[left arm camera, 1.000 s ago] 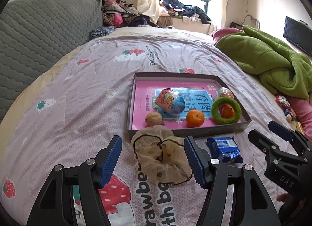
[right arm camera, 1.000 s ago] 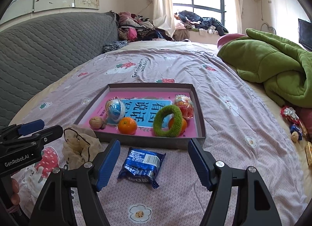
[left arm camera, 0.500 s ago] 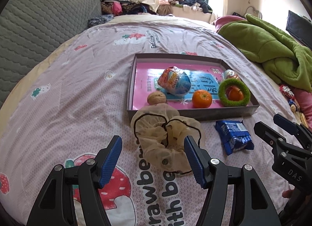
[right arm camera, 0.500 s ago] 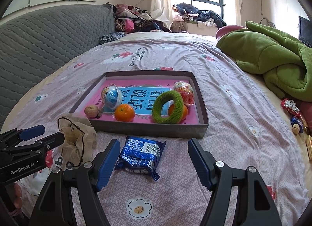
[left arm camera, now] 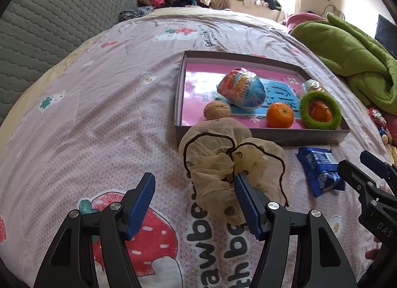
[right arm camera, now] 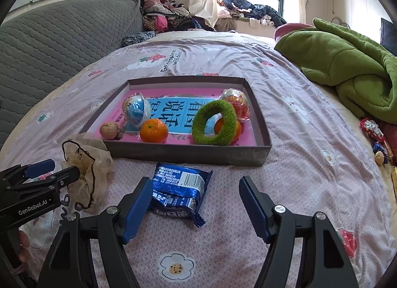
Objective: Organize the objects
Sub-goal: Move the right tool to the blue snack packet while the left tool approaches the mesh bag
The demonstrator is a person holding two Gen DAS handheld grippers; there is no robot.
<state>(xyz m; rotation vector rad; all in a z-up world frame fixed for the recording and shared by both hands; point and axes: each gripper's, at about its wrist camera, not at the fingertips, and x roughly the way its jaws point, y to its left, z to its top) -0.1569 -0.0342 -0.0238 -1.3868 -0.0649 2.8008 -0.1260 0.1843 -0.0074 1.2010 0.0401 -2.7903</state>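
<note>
A: Where is the left gripper (left arm camera: pixel 194 203)?

B: Low over the bed (left arm camera: pixel 104 119), fingers spread wide and holding nothing. Its right finger (left arm camera: pixel 245 201) lies against the near part of the beige scrunchie (left arm camera: pixel 223 163), which sits on the sheet just in front of the tray (left arm camera: pixel 273 136), touching the tray's near wall.

A: And the right gripper (right arm camera: pixel 194 203)?

B: Spread as well, holding nothing. The blue snack packet (right arm camera: pixel 181 188) lies between its fingers; the left finger (right arm camera: pixel 137 208) is at the packet's edge, the right finger well apart from it.

A: What is inside the tray?

B: 1 walnut (left arm camera: pixel 217 110), 1 tangerine (left arm camera: pixel 280 115), a blue-and-white wrapped ball (left arm camera: pixel 244 88), and a green ring (right arm camera: pixel 213 123) leaning on a 2nd orange fruit (right arm camera: pixel 227 126). Behind the ring sits a clear-wrapped orange item (right arm camera: pixel 235 105).

A: Anything beside the tray?

B: A green blanket (right arm camera: pixel 347 69) is heaped on the bed's right side.
</note>
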